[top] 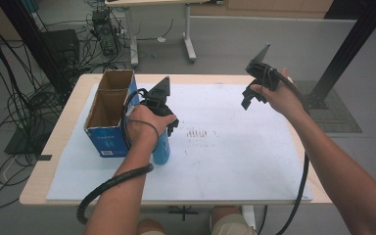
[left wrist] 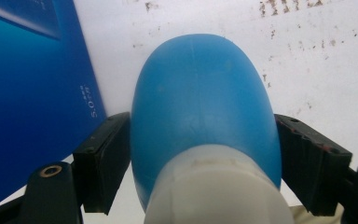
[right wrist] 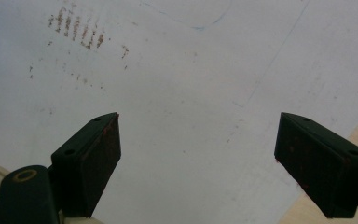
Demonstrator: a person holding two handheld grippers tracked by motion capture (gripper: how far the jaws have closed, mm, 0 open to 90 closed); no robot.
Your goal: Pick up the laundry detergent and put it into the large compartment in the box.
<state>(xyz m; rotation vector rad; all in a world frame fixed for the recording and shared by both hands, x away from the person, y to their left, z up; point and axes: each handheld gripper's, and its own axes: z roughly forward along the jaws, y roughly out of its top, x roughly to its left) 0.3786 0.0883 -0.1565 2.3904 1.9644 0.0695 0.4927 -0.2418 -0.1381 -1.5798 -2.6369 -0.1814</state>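
Both pads of the left gripper (left wrist: 205, 158) clamp the blue bottle (left wrist: 205, 107), standing at the cardboard box's (top: 108, 115) four o'clock. That rounded plastic could squirt loose on lifting. At two o'clock, the right gripper (right wrist: 198, 163) hangs open.

We see a pale wooden worktop (top: 68, 115) covered by a white sheet (top: 235, 161) with brown smudges (top: 196, 133) near its middle. On the sheet stand an open blue box (top: 108, 142) and, just beside it, a blue bottle (top: 161, 149).
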